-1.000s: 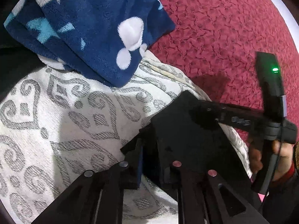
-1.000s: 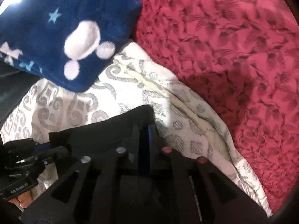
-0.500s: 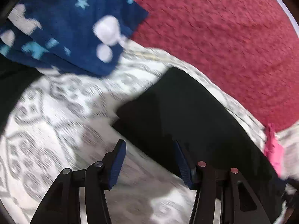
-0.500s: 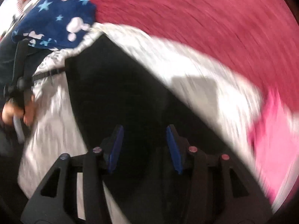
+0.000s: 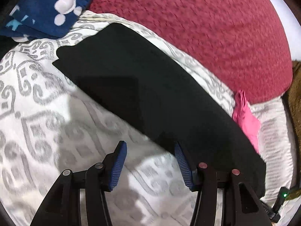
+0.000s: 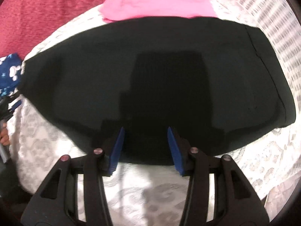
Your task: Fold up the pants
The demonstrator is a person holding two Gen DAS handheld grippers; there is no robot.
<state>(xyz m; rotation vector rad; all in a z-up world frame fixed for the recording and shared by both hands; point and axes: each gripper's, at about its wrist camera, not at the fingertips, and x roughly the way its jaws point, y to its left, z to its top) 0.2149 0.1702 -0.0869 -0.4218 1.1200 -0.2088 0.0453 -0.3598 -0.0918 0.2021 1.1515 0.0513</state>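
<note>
The black pants (image 5: 150, 94) lie flat as a long folded strip on the white and grey patterned cover (image 5: 37, 122). They also fill the right wrist view (image 6: 150, 79). My left gripper (image 5: 150, 156) is open and empty, just above the cover at the near long edge of the pants. My right gripper (image 6: 144, 141) is open and empty, its blue pads (image 6: 117, 148) over the near edge of the pants.
A blue fleece with stars and white shapes (image 5: 49, 7) lies at one end of the pants. A folded pink cloth (image 6: 160, 0) lies beyond the other end, also showing in the left wrist view (image 5: 246, 118). A red blanket (image 5: 197, 28) lies behind.
Both grippers were shut on the black pants a second ago. They have let go, opened, and pulled back; the pants now lie flat on the cover.
</note>
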